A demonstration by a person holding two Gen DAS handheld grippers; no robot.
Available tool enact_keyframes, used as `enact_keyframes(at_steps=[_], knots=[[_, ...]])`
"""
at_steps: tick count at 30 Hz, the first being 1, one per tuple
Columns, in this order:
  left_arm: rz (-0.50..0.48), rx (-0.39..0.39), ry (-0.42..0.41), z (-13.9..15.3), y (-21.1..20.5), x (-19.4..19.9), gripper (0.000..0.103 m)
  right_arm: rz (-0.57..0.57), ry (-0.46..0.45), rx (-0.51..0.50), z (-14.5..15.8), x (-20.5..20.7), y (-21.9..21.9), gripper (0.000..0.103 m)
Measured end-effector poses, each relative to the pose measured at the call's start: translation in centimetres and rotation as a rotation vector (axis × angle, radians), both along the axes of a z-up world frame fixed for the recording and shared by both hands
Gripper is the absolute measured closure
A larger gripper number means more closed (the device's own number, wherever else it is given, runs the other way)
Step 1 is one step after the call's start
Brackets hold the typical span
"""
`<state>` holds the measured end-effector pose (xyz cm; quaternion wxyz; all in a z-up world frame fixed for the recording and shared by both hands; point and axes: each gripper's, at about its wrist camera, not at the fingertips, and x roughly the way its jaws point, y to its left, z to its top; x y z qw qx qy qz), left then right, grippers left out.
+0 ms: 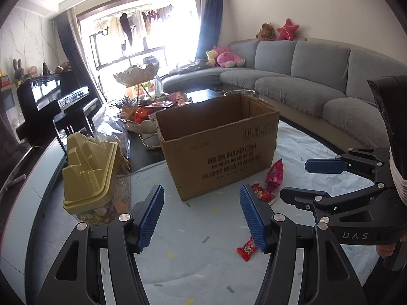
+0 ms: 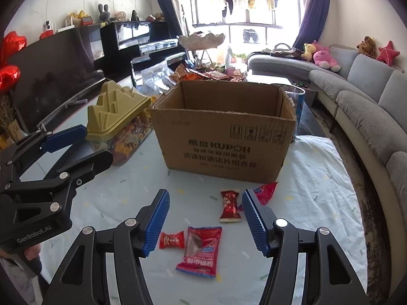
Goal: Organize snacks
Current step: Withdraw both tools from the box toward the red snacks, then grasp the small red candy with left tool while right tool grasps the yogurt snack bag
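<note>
Both sets of fingers stand spread and pinch nothing: the left gripper [image 1: 201, 218] and the right gripper [image 2: 206, 222] hang over the cloth-covered bench [image 2: 318, 178]. Nearest the right gripper, at its 6 o'clock, lies a large red-and-blue packet [image 2: 201, 251], with a small red candy [image 2: 171, 239] at that packet's 9 o'clock. Further out, at 12 o'clock, sits a dark red wrapped bar [image 2: 230, 206], and a pink-red bag [image 2: 265, 190] peeks beside the right finger. Beyond them stands the open cardboard box [image 2: 223, 132], its inside hidden. At the box's 9 o'clock is a jar with a yellow lid [image 2: 117, 111]. Judging by this, at least four snacks remain loose; sorting looks barely begun.
</note>
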<state>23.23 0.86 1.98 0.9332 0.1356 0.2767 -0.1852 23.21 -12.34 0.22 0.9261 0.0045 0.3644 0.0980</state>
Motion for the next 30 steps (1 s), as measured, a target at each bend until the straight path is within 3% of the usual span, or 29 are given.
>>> enact_keyframes(at_steps=[11, 30], knots=[[-0.142, 0.109, 0.072, -4.6, -0.6, -0.8, 0.042, 0.029, 0.124, -0.047, -4.7, -0.9, 1.5, 0.043], [-0.287, 0.155, 0.249, -10.8, -2.6, 0.0, 0.042, 0.039, 0.28, -0.08, -10.3, 1.0, 1.9, 0.043]])
